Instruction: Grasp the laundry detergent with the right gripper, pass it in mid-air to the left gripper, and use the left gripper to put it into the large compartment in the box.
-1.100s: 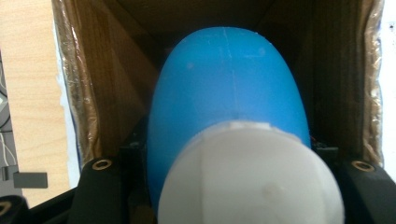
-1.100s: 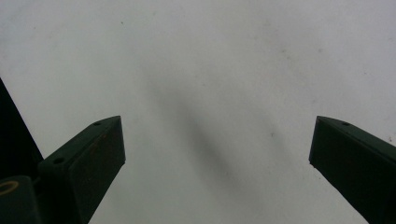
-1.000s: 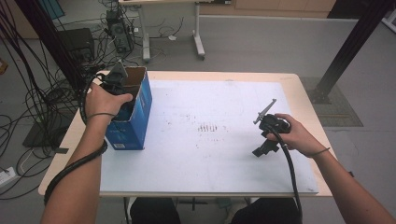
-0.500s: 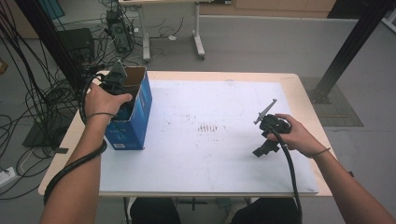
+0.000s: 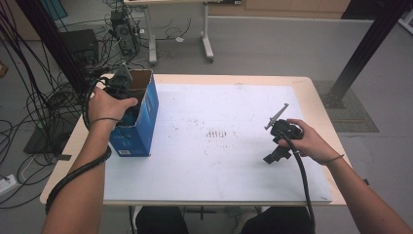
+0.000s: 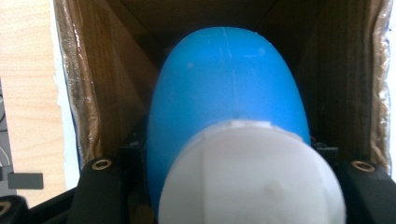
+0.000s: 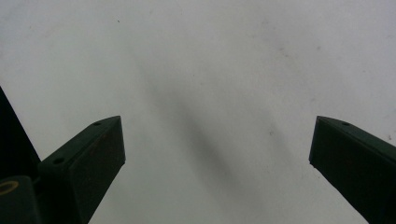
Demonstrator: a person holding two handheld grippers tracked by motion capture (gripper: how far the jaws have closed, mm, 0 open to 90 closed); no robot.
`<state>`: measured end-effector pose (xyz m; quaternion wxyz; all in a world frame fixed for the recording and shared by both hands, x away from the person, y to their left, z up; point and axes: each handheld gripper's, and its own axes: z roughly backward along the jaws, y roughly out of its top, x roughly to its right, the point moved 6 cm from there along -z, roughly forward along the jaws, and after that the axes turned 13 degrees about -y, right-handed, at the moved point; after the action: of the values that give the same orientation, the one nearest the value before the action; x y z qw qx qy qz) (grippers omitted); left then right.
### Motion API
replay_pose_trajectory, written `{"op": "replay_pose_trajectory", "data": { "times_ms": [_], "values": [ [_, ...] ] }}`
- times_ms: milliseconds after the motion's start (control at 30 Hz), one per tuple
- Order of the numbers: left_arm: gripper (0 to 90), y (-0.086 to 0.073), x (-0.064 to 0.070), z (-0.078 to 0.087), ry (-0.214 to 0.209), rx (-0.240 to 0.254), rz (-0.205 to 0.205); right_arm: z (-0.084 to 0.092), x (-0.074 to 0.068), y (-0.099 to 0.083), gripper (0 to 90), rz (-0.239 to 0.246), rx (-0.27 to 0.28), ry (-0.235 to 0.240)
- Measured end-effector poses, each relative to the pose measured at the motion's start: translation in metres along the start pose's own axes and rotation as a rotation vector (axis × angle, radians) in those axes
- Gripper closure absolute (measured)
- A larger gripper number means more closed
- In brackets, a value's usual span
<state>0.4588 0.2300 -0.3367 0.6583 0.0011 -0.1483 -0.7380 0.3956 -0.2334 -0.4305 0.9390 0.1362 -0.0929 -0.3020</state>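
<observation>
A blue cardboard box (image 5: 141,130) stands open-topped at the table's left edge. My left gripper (image 5: 124,93) reaches down into it, its jaws hidden by the box walls in the high view. In the left gripper view the gripper (image 6: 229,186) is shut on a smooth egg-shaped object, blue (image 6: 229,84) at the far end and white (image 6: 252,172) at the near end, with the brown box walls (image 6: 93,84) around it. My right gripper (image 5: 272,157) hovers low over the white mat (image 5: 219,161) at the right. Its jaws stand wide open (image 7: 217,154) with nothing between them.
The white mat covers most of the wooden table (image 5: 316,97), whose bare rim shows around it. Cables (image 5: 44,97) and equipment lie on the floor to the left, and a second table's legs (image 5: 207,34) stand behind. A black post (image 5: 360,53) rises at the right.
</observation>
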Motion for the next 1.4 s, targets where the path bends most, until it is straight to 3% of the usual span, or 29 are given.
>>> {"op": "replay_pose_trajectory", "data": {
  "times_ms": [1400],
  "values": [
    [37.8, 0.0003, 0.0001, -0.0002, -0.001, 0.002, 0.01, -0.0004, 0.0017, -0.0003, 3.6, 0.01, -0.014, -0.009]
  ]
}}
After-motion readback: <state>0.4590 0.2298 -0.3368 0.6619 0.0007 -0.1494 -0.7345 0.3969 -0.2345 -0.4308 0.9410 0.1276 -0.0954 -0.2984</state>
